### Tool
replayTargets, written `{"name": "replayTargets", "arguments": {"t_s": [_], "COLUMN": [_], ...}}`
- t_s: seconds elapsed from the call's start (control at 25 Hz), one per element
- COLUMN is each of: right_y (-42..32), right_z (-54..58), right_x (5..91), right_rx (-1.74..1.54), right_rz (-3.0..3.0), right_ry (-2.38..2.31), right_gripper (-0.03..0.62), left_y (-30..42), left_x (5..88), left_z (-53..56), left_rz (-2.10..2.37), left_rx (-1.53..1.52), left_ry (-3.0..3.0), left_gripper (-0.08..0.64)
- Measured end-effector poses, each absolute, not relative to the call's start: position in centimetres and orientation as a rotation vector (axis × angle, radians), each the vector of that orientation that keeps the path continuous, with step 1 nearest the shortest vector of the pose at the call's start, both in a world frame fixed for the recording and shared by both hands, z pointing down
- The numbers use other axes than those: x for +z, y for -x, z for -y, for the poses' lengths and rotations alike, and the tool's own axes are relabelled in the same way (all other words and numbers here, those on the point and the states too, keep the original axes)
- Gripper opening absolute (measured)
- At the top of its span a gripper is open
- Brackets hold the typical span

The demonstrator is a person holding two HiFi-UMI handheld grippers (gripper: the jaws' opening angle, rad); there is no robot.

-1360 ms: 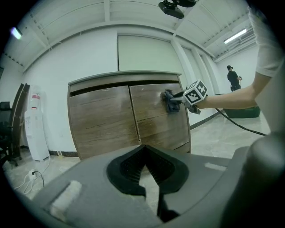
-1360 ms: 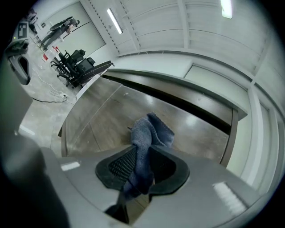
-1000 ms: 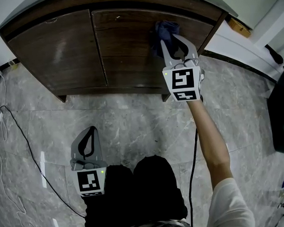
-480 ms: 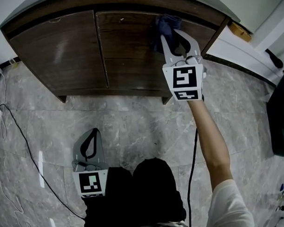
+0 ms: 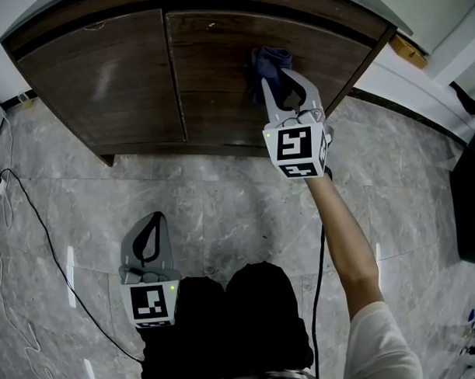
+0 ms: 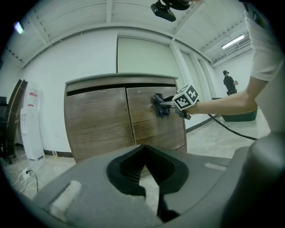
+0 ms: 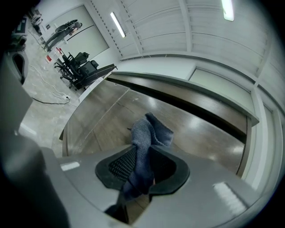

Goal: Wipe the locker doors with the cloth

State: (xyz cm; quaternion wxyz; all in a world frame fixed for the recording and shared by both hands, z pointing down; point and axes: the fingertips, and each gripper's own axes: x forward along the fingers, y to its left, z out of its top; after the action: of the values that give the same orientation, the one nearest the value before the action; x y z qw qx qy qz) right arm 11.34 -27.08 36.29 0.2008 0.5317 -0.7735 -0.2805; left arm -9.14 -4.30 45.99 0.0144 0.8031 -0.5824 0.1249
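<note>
Grey marbled floor (image 5: 222,201) runs up to a dark wooden locker (image 5: 357,45) with two doors side by side. My right gripper (image 5: 279,81) has its jaws clamped on the blue cloth (image 5: 269,61), and the wad sits against the upper part of the right door (image 5: 218,77). My left gripper (image 5: 151,220) hangs low near the person's legs, well apart from the locker, with its jaws together on nothing.

To wipe well, I would press so that only cloth meets the wood, never the jaw tips. I would work in overlapping passes from the top edge down and across to the seam. The left door (image 5: 101,81) then needs the same. The cloth is bunched, not spread, so each pass probably covers a narrow band, and I should lap the passes closely.

From the right gripper view I see the cloth pinched between the pads with a loose fold sticking out ahead, which the head view hides behind the jaws. Only the left gripper view gives me the locker front upright, with the cloth high on the right door. The head view alone shows a black cable (image 5: 36,223) trailing over the floor on the left.
</note>
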Motion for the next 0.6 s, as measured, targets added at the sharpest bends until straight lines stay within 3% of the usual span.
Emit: {"name": "replayTargets", "arguments": {"t_s": [0.6], "right_y": [-10.3], "right_z": [27.0], "right_x": [45.2], "right_rx": [-0.645], "right_rz": [2.189], "right_ry": [-1.421], "right_gripper": [0.097], "left_y": [10.1], "left_x": [47.2], "left_z": [4.6], "left_rz": [1.816], "left_rx": [0.426], "left_ry": [-2.469], "left_gripper": [0.003]}}
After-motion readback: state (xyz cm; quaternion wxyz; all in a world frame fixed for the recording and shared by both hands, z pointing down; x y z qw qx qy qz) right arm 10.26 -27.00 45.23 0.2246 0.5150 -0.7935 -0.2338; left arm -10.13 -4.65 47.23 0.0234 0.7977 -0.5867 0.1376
